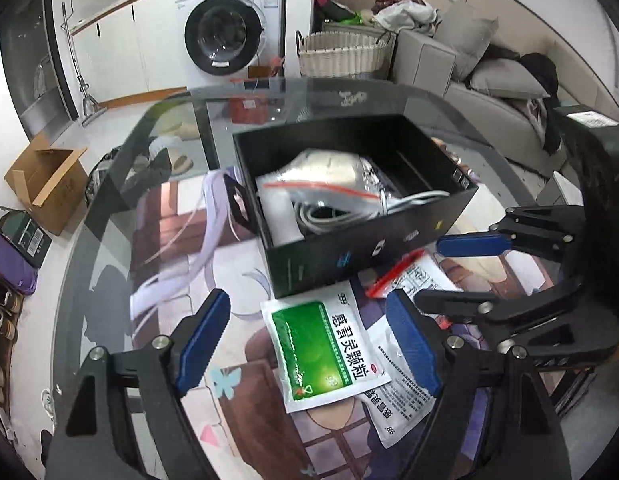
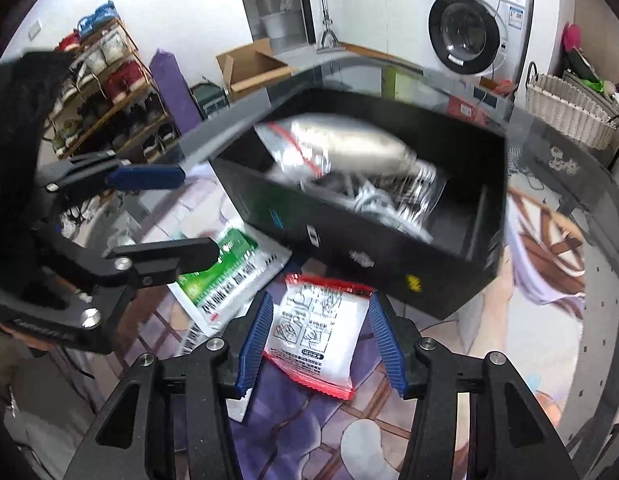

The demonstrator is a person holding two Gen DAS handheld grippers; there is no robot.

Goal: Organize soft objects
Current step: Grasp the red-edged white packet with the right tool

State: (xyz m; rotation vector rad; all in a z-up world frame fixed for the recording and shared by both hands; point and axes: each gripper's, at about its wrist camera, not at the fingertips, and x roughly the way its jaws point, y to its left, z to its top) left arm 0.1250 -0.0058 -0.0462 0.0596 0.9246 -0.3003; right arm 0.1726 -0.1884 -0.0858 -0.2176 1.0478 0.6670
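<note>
A black rectangular cardboard box (image 1: pixel 373 240) stands on the glass-topped table (image 1: pixel 109 216). Inside it lies a clear zip bag (image 1: pixel 329 176) over a white cable (image 1: pixel 409 202). Before the box lie a green-and-white foil sachet (image 1: pixel 321 352) and, to its right, a red-edged clear packet (image 2: pixel 321 328).

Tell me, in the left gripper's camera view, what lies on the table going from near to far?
Green medicine sachet → red-edged packet → black box holding a zip bag and white cable.
</note>
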